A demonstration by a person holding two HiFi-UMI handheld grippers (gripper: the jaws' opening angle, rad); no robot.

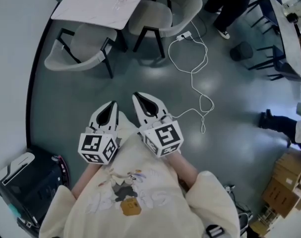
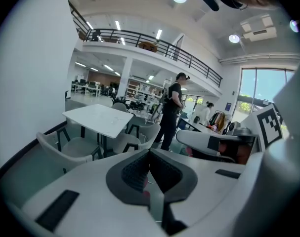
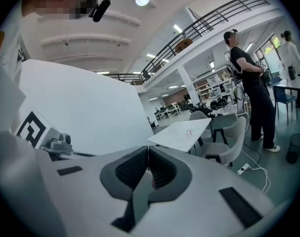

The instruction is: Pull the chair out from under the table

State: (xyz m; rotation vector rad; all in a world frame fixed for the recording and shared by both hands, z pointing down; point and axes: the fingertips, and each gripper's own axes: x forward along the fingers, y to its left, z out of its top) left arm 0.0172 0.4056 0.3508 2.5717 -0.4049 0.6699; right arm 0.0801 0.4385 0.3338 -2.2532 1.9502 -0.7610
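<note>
A white marble-topped table (image 1: 103, 4) stands ahead by the wall, with grey shell chairs on black legs around it. One chair (image 1: 78, 48) sits at its near left side and another (image 1: 152, 16) at its near right corner. Both are partly tucked under the top. My left gripper (image 1: 112, 105) and right gripper (image 1: 139, 97) are held side by side over the floor, well short of the chairs, both shut and empty. The left gripper view shows the table (image 2: 98, 118) and the near chair (image 2: 65, 149) past the closed jaws. The right gripper view shows the table (image 3: 182, 132) and a chair (image 3: 229, 142).
A white cable (image 1: 192, 68) snakes across the grey floor from a power strip (image 1: 183, 35) near the chairs. A person (image 3: 248, 83) stands beyond the table. A black bin (image 1: 26, 182) sits at lower left by the white wall, and cardboard boxes (image 1: 286, 182) at lower right.
</note>
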